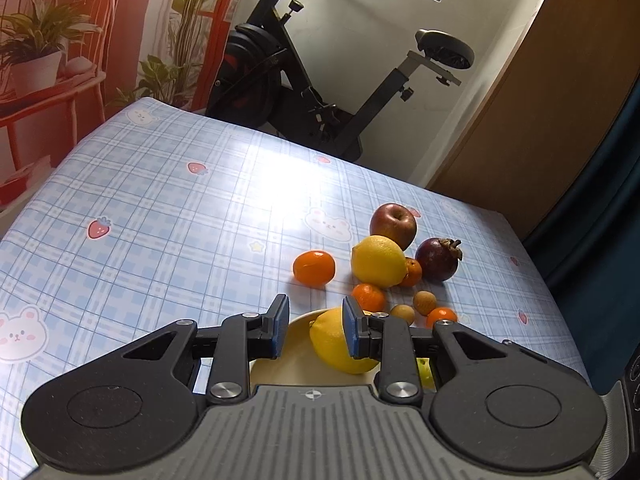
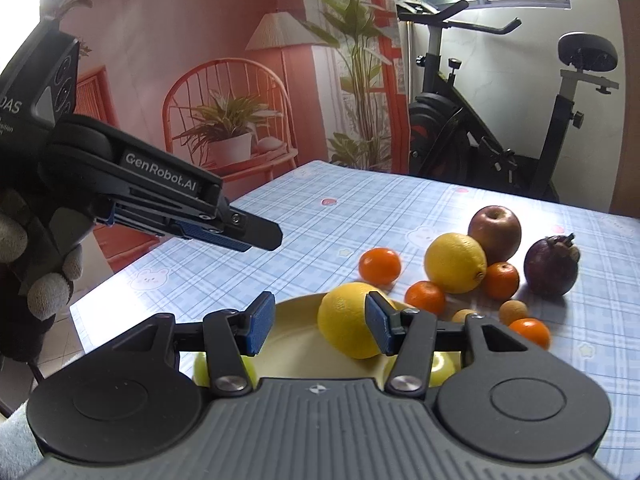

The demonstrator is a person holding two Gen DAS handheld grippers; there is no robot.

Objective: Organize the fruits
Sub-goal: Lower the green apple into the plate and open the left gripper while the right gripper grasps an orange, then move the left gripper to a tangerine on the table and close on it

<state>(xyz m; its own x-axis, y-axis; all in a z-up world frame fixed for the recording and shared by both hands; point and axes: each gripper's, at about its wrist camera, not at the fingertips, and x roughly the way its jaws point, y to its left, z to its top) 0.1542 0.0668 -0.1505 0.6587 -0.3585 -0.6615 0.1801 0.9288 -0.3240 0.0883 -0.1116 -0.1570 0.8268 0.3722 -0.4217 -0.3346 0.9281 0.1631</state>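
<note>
A lemon [image 2: 344, 320] [image 1: 330, 344] lies on the pale yellow plate [image 2: 296, 344] [image 1: 290, 354] at the table's near edge. My right gripper [image 2: 320, 326] is open just behind it, and its pads do not press the fruit. My left gripper [image 1: 316, 330] [image 2: 272, 236] hovers above the plate's left side, jaws a narrow gap apart and empty. Beyond the plate lie a second lemon [image 2: 454, 262], a red apple [image 2: 494, 232], a purple mangosteen [image 2: 550, 268], several small oranges [image 2: 379, 266] and two longans [image 2: 513, 312].
The checked blue tablecloth [image 1: 160, 220] is bare left of the fruit. An exercise bike [image 2: 500, 140] stands behind the table's far edge. A gloved hand [image 2: 40, 280] holds the left gripper. Yellow-green shapes [image 2: 442, 364] under my right gripper are too hidden to name.
</note>
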